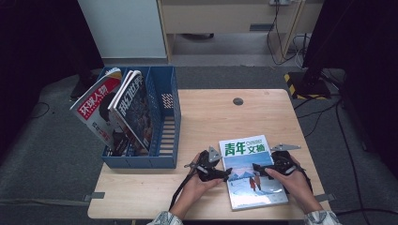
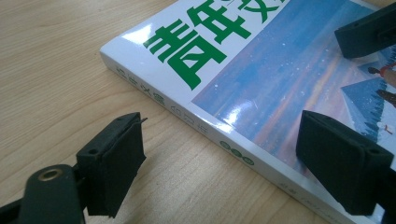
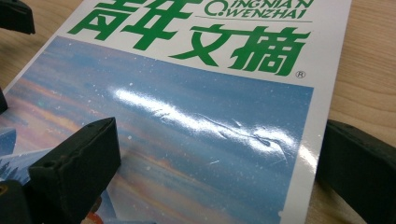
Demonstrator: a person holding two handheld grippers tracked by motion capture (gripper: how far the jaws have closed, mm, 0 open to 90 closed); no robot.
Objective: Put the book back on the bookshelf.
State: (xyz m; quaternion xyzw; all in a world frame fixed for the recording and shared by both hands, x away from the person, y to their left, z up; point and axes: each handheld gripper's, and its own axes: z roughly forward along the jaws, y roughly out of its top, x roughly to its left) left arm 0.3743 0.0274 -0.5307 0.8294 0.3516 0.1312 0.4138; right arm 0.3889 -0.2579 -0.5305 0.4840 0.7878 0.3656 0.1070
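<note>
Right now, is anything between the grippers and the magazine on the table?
Nothing visible. The left gripper straddles the magazine's spine edge with jaws open, and the right gripper straddles its opposite edge, also open. The cover is bare.

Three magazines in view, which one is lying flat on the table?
The green-titled magazine with the blue sky cover, flat on the table between the two tools. The other two, the red-titled one and the dark one, stand leaning in the blue rack.

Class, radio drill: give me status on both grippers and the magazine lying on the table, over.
Left gripper open, astride the magazine's spine edge. Right gripper open, astride its opposite edge. Magazine flat on table. Nothing in the way.
</note>
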